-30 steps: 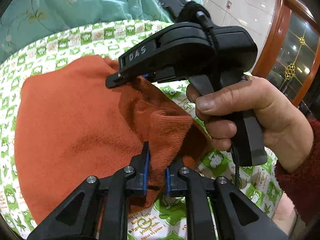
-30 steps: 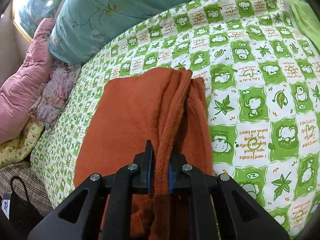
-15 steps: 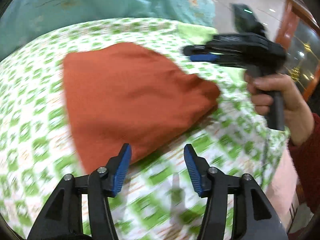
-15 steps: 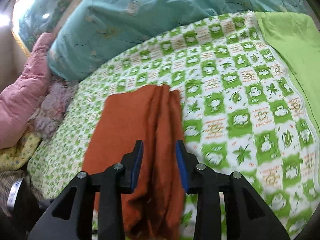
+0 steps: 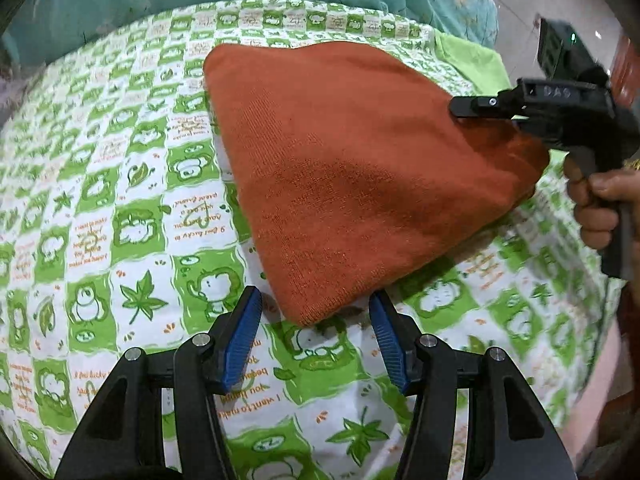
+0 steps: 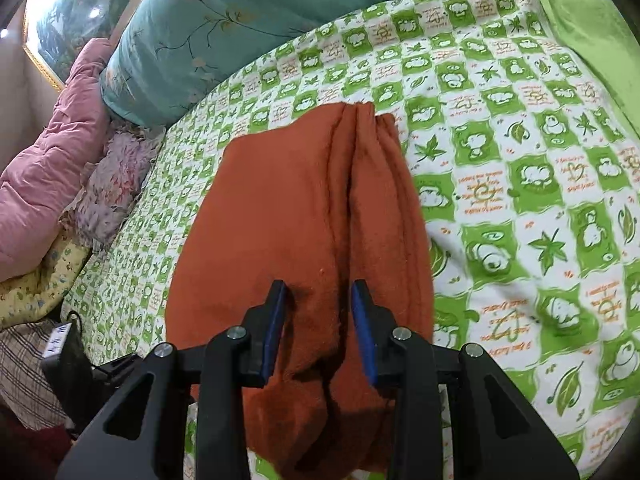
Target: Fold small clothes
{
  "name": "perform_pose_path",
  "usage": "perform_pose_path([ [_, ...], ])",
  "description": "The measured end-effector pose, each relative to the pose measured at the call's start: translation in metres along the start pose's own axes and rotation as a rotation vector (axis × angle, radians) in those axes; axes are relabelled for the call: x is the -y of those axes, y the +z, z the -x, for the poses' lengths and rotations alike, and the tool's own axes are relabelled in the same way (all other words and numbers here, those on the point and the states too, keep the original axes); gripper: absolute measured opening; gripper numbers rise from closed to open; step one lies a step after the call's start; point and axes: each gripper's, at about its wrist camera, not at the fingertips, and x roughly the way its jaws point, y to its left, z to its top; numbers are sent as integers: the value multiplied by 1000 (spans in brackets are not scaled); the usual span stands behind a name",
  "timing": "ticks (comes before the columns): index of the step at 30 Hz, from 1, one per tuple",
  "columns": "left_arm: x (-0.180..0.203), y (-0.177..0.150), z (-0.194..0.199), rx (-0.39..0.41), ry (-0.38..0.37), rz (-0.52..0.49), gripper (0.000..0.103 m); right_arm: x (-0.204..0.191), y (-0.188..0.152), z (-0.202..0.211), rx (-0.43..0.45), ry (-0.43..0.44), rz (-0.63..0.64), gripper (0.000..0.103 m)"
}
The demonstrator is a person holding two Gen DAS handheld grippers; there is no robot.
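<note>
A folded rust-orange knit garment (image 5: 360,168) lies flat on the green-and-white checked bedsheet (image 5: 120,200). My left gripper (image 5: 316,332) is open and empty, its blue pads just short of the garment's near corner. My right gripper (image 6: 320,320) is open, hovering over the garment's layered edge (image 6: 340,220) without holding it. It also shows in the left wrist view (image 5: 560,112) at the garment's right corner, held by a hand.
A teal floral quilt (image 6: 240,20) lies along the far edge of the bed. A pink quilt (image 6: 48,140) and patterned bedding are piled at the left. A plain lime-green cloth (image 6: 592,32) covers the far right corner.
Both grippers were shut on the garment's edges one second ago. Both have let go, opened and drawn back; the garment now lies flat on the sheet.
</note>
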Motion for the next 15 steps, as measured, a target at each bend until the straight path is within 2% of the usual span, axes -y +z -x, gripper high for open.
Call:
perform_pose_path([
  [2,-2,2,-1,12,19,13,47,-2,-2,-1,-5,4,6,35],
  [3,-5,3,1,20,12,30,38,-3,-3,-2,-8,5,7,35],
  [4,-8,4,3,24,-8,46,34,-3,-3,-4,-8,6,7,35],
  [7,-17,7,10,45,-50,88,33,-1,0,-8,-3,33,-24,35],
  [8,-18,7,11,50,-49,91,30,1,3,-10,-2,42,-31,35],
  [9,-17,8,11,50,-49,88,19,1,4,-12,0,46,-35,35],
  [10,-16,8,11,51,-45,85,14,0,6,-15,1,49,-36,35],
  [12,-13,9,11,52,-30,81,11,-1,10,-16,8,38,-43,14],
  [15,-11,11,14,51,-19,75,9,-8,19,9,89,62,-41,11],
])
